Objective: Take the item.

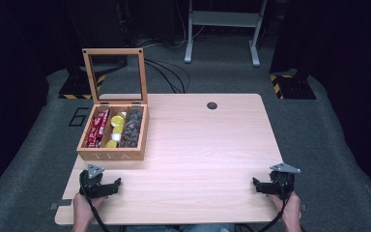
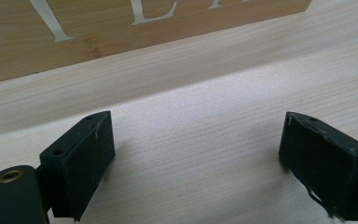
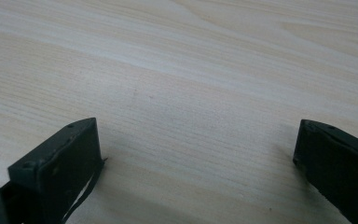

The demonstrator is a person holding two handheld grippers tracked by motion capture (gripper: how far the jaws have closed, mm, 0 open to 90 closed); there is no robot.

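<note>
Open wooden tea box point(image 1: 112, 153) at twelve o'clock of left gripper point(image 1: 110, 186), jaws wide, empty; right gripper point(image 1: 260, 186) far off, likewise released.

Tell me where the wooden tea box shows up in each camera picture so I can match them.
High view: the tea box stands left of centre, lid raised, just beyond the left gripper.
Left gripper view: its lettered front wall runs along the top edge.
Right gripper view: not in it.
Shared landmark: the light wooden table.
</note>
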